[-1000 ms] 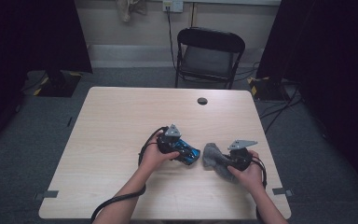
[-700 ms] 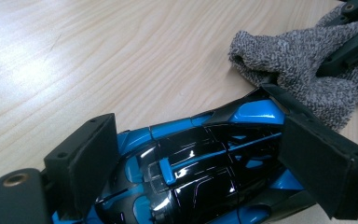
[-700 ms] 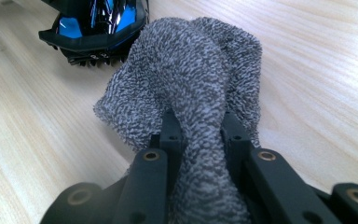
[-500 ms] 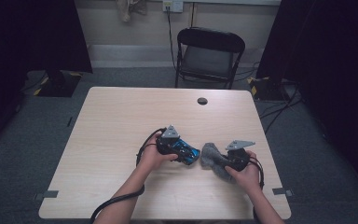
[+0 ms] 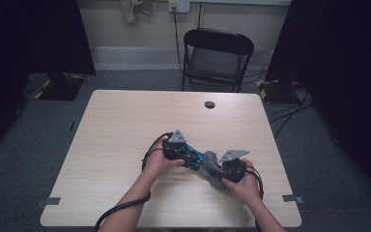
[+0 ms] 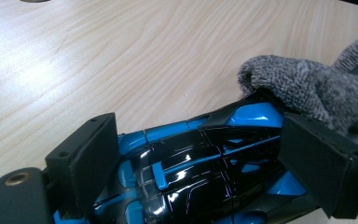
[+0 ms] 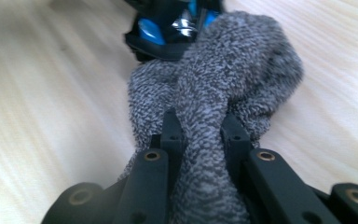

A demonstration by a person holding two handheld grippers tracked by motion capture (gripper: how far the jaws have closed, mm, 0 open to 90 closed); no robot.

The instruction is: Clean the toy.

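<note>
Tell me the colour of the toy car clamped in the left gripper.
Glossy black and bright blue toy car, best seen in the left gripper view.

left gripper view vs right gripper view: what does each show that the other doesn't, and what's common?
Left gripper view alone: the left gripper with its jaws clamped on the sides of the toy car, its glossy black and blue body seen up close. Right gripper view alone: the right gripper pinching a bunched fold of the grey cloth. Shared: the cloth pressed against one end of the car, on the wooden table.
</note>
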